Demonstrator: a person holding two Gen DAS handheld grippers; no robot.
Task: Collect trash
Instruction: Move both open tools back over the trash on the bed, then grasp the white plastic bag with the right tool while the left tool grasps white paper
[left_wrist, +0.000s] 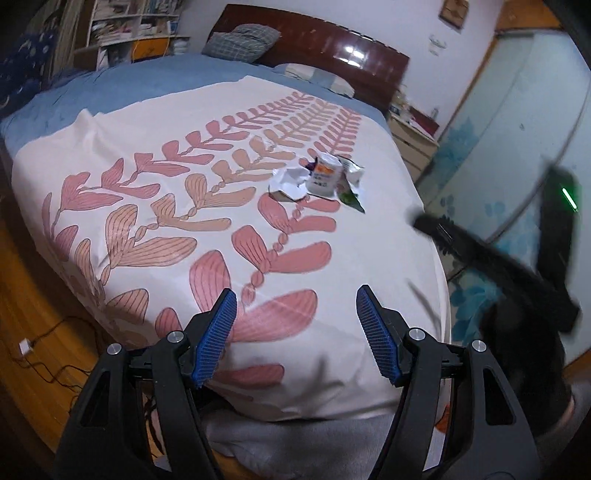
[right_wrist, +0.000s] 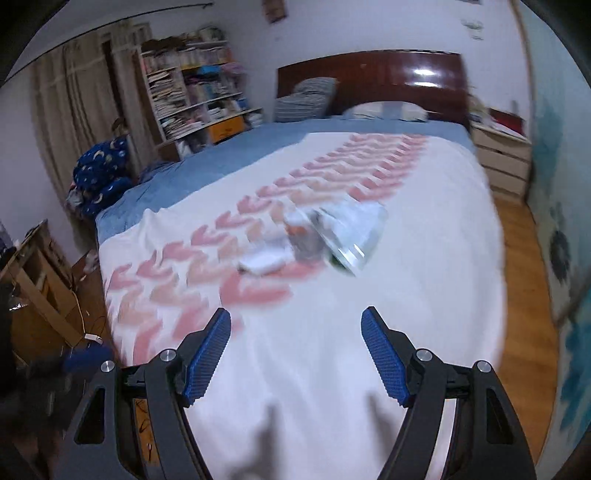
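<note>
Right, both tools hover over the foot of the bed (left_wrist: 110, 96). The left gripper (left_wrist: 295, 336) has its jaws spread wide, holding nothing; the right gripper (right_wrist: 295, 354) is likewise gaping and empty. The trash (left_wrist: 317, 181), a crumpled paper, a small white cup and a green wrapper, sits bunched on the leaf-print cover (left_wrist: 147, 229) at about one o'clock from the left tool. The risk, I'd say: that light cup tips if nudged, and the soft cover could get pinched along with the wrapper.

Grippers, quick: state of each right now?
Left gripper: open, holding nothing.
Right gripper: open, holding nothing.
</note>
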